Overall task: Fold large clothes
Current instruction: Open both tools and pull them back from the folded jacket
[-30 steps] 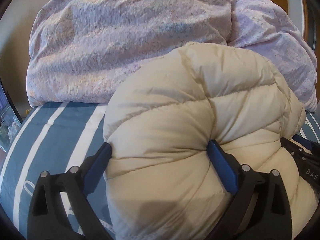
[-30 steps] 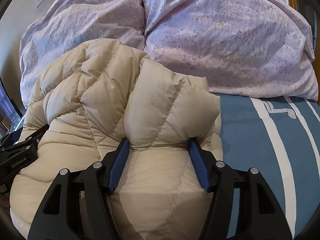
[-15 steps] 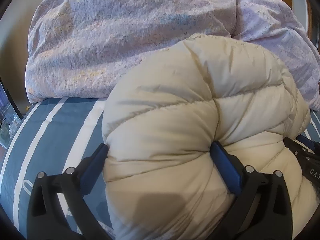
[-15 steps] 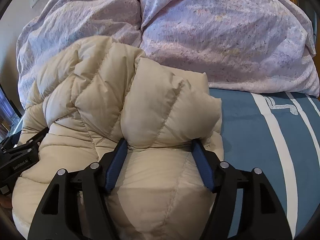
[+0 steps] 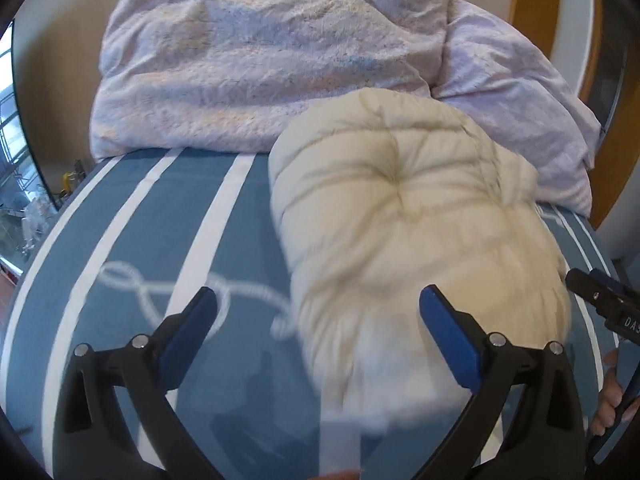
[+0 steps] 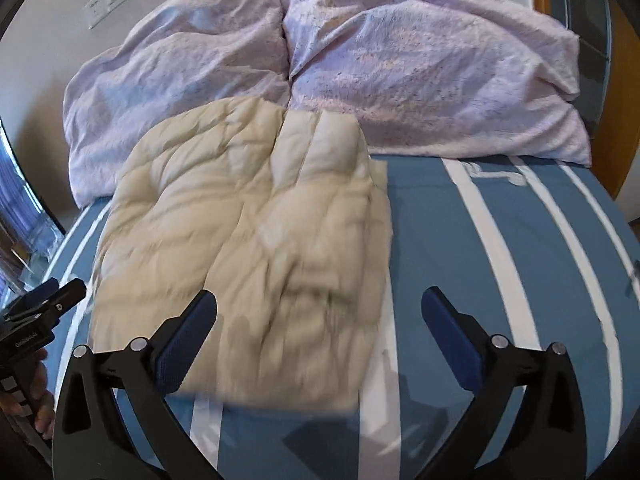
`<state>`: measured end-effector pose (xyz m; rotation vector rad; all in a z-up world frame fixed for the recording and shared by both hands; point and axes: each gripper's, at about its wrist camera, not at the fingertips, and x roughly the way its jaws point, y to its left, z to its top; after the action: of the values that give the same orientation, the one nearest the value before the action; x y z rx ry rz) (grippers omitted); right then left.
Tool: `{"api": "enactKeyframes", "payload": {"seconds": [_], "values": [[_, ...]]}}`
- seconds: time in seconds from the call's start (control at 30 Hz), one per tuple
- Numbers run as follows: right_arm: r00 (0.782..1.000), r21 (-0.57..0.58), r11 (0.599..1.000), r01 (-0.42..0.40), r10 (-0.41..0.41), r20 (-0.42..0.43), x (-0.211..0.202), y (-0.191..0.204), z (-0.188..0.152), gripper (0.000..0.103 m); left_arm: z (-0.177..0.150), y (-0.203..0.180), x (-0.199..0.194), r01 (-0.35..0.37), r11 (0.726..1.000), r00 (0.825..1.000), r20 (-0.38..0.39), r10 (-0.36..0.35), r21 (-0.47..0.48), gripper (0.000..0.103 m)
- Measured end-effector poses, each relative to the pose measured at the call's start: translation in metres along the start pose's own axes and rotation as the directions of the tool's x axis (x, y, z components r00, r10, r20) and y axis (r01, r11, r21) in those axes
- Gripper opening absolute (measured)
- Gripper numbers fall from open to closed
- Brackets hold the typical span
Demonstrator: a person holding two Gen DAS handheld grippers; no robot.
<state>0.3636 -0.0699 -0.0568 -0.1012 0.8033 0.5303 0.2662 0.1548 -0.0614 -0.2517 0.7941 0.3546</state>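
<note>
The cream quilted down jacket (image 6: 256, 240) lies folded into a thick, puffy bundle on the blue bedsheet with white stripes (image 6: 520, 280), its far edge just beside the heap of pale lilac duvet (image 6: 400, 72) at the head of the bed. In the left wrist view the same jacket (image 5: 400, 232) shows as a rounded, bulging mound, blurred at its near end.

The left gripper (image 5: 318, 322) stands wide, its blue-padded fingers (image 5: 448, 332) holding nothing; the jacket's near end lies between and beyond them, and the blur hides whether the right-hand pad touches it. The right gripper (image 6: 318, 322) is likewise spread wide and empty, poised over the near edge of the bundle.

The main risk, as I judge it, is spring-back: the down filling is lofty and slippery, and with neither tong pressing on it the top layer may swell and slide off, opening the fold. The bundle already looks uneven, higher on one side in the left view, so it could roll towards the duvet or lean sideways. A careless pass of either gripper close over the fabric could snag a quilted ridge and drag the layers out of line. The motion blur makes the near edge hard to read, so a fresh grasp there might catch only one layer
</note>
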Motion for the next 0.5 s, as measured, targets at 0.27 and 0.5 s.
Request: {"api": "enactKeyframes", "payload": {"seconds": [0.27,0.5], "values": [[0.999,-0.013,0.999,-0.04,0.04,-0.002,-0.056,0.018,-0.046,0.102,-0.058,0.009,-0.056,0.037,0.997,0.998,-0.043,-0.04,-0.068,0.101],[0.999,0.004,0.999,-0.049,0.049,-0.01,-0.095,0.022,-0.077,0.102,-0.09,0.001,-0.102,0.062,0.997,0.998,-0.019,-0.063,-0.048,0.101]]}}
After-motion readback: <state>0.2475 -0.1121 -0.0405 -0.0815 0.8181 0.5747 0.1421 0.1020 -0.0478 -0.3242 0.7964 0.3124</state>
